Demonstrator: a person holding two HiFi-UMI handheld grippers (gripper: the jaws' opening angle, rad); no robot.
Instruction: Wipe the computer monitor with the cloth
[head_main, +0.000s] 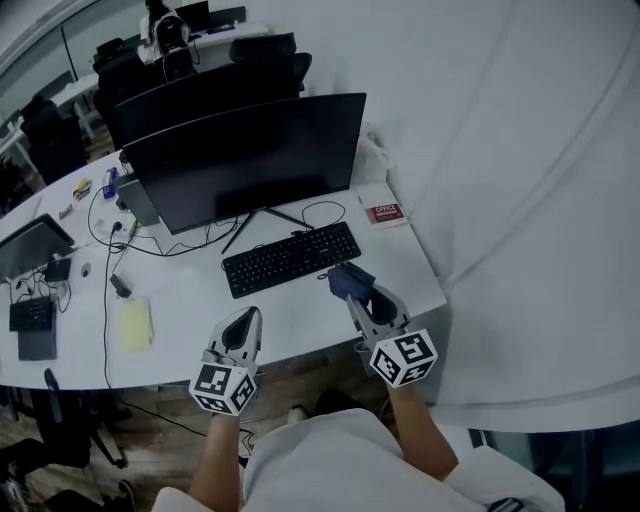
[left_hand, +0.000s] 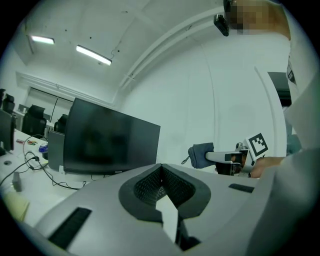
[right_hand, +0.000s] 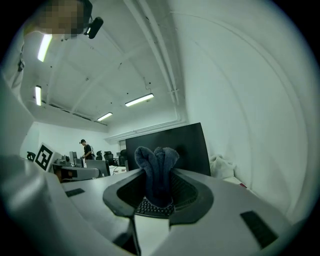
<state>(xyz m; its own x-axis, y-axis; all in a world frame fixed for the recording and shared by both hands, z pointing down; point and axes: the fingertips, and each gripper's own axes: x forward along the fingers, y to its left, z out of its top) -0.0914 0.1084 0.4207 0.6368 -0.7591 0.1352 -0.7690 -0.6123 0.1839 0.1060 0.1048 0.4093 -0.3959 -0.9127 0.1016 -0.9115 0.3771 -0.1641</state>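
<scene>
Grey L gripper (head_main: 243, 322): fingers (left_hand: 145, 187) pressed together, empty; near side of keyboard (head_main: 290, 258), twd its left end.
R gripper (head_main: 358, 296): fingers pinching dark blue cloth (head_main: 349, 279), just off keyboard's right end.
Tabletop (head_main: 300, 315): white, under keyboard.
Yellow pad (head_main: 135, 323): well left of keyboard.
Red booklet (head_main: 384, 212): beyond keyboard's right end.
Monitor (head_main: 250, 160): upright behind keyboard, screen dark.
</scene>
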